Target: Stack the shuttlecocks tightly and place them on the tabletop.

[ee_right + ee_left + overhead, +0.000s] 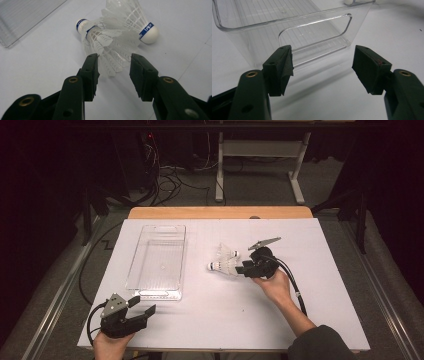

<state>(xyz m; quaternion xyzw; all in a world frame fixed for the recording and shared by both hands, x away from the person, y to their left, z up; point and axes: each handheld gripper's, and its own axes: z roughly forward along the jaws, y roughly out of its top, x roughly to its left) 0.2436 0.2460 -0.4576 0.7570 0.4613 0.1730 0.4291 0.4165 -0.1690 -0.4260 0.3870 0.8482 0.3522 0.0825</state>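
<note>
Two white feather shuttlecocks lie side by side on the white table top, right of centre. The nearer shuttlecock (221, 266) (100, 42) has its cork pointing left in the high view. The farther shuttlecock (228, 252) (136, 22) has a blue band by its cork. My right gripper (243, 268) (113, 72) is level with the table, jaws apart, and the nearer shuttlecock's feather tips reach between them; a gap shows on one side. My left gripper (142, 306) (322, 68) rests open at the front left, facing the end wall of a clear plastic bin (163, 226) (262, 37).
The clear bin stands lengthwise on the left half of the white sheet (300, 310), and nothing is inside it. A wooden table edge (220, 212) runs along the back. Cables and a desk frame (220, 165) lie on the floor beyond.
</note>
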